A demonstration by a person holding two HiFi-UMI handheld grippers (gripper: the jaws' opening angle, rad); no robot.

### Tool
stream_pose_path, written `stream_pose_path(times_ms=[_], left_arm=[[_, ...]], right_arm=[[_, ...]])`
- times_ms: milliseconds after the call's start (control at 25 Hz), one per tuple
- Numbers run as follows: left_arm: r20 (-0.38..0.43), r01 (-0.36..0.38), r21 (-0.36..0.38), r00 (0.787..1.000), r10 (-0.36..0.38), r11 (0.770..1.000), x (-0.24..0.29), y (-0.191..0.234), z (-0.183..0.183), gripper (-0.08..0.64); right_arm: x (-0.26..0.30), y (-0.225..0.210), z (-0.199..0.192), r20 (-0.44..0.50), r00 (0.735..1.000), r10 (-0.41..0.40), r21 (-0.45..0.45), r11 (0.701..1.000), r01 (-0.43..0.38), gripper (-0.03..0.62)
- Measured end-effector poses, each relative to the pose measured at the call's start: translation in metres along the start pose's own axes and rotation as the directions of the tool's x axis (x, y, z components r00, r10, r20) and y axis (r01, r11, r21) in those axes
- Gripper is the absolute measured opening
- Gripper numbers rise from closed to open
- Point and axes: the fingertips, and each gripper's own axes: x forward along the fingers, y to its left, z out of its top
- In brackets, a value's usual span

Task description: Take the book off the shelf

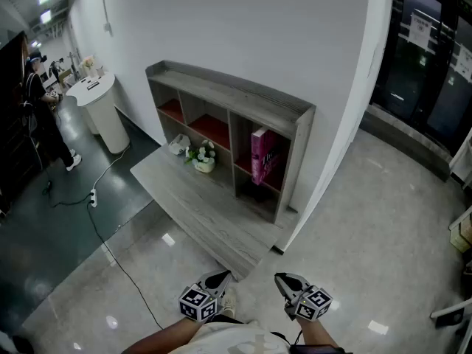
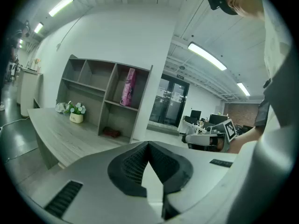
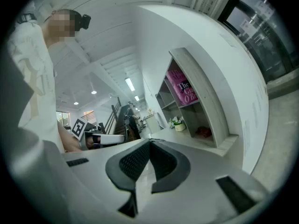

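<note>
A pink book [image 1: 259, 155] stands upright in the upper right compartment of a grey wooden shelf unit [image 1: 243, 98] against the white wall. The book [image 2: 128, 87] shows in the left gripper view and, tilted, the book [image 3: 182, 88] in the right gripper view. Both grippers hang low near my body, well short of the shelf. My left gripper [image 1: 218, 279] is shut with nothing between its jaws [image 2: 148, 144]. My right gripper [image 1: 286, 281] is also shut and empty [image 3: 149, 143].
A grey desk top [image 1: 193, 198] juts out below the shelf, carrying a small pot of white flowers [image 1: 203, 155] and a pale object [image 1: 178, 144]. A dark red item [image 2: 111, 133] lies in the bottom right compartment. A cable [image 1: 110, 249] runs across the floor; a person [image 1: 37, 102] stands far left.
</note>
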Motion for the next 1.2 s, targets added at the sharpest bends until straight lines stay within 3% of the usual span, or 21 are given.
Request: stream_pose_path(times_ms=[1200], left_arm=[[0.006, 0.010, -0.022, 1.000, -0.010, 1.000, 0.002, -0.036, -0.010, 0.002]], right_arm=[[-0.035, -0.004, -0.005, 0.012, 0.999, -0.052, 0.026, 0.998, 0.051, 0.005]])
